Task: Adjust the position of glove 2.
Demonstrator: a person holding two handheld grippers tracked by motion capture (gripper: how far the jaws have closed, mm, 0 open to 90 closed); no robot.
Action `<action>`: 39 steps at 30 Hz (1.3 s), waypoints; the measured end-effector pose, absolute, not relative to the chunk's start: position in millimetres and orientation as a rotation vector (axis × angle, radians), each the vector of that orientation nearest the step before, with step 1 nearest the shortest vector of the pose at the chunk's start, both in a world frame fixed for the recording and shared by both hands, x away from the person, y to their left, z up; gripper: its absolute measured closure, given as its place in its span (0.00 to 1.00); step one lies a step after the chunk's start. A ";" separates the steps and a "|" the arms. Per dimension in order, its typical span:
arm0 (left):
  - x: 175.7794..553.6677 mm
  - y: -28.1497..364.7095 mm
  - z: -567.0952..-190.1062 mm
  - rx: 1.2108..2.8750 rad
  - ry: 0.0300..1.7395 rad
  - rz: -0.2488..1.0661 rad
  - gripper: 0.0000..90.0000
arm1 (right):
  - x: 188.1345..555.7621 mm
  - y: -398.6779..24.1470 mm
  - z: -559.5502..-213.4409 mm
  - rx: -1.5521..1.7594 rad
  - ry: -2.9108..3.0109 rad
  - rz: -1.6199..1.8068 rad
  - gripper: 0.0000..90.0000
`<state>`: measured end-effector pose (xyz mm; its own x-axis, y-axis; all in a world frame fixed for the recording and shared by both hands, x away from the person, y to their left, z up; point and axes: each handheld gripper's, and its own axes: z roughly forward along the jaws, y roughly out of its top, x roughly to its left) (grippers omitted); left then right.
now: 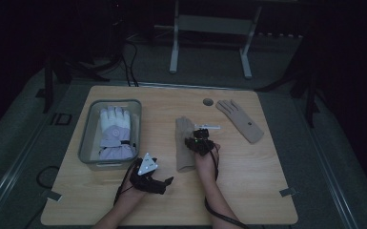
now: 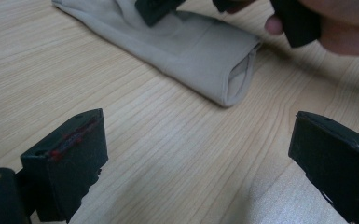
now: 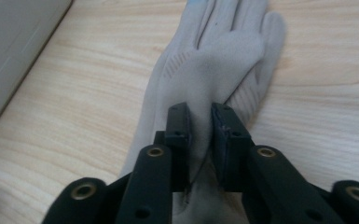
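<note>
The beige glove [image 3: 205, 79] is laid flat mid-table, pinched in a raised fold by the right gripper [image 3: 200, 126], whose jaws are clamped on the fabric. The left gripper [image 1: 148, 177] is held apart nearby, its jaws spread wide over bare table [image 2: 168, 154]. The glove's fingertips are cut off in both gripper views, honestly.

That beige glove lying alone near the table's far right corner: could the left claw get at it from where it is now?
Probably not easily. The left claw sits near the front edge, and the right claw, pinching the nearer glove, lies across its path to the far glove.
</note>
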<state>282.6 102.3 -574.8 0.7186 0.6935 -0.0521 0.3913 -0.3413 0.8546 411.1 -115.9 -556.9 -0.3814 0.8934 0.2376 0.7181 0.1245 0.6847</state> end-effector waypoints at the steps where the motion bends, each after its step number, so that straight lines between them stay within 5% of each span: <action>1: 282.5 102.2 -574.8 1.973 0.830 0.401 0.05 | 409.9 -114.9 -558.5 1.587 2.172 1.107 0.82; 10: 282.6 102.3 -574.8 1.972 0.833 0.401 0.05 | 398.1 -103.4 -558.7 1.502 2.214 1.094 0.58; 17: 282.8 102.9 -574.8 1.970 0.832 0.394 0.05 | 391.2 -101.6 -550.9 1.444 2.253 1.113 0.49; 27: 282.2 102.5 -574.9 1.972 0.833 0.394 0.05 | 391.2 -134.9 -515.4 1.357 2.269 1.217 0.18; 39: 282.7 102.6 -574.9 1.975 0.836 0.392 0.05 | 405.2 -214.3 -490.7 1.251 2.200 1.166 0.20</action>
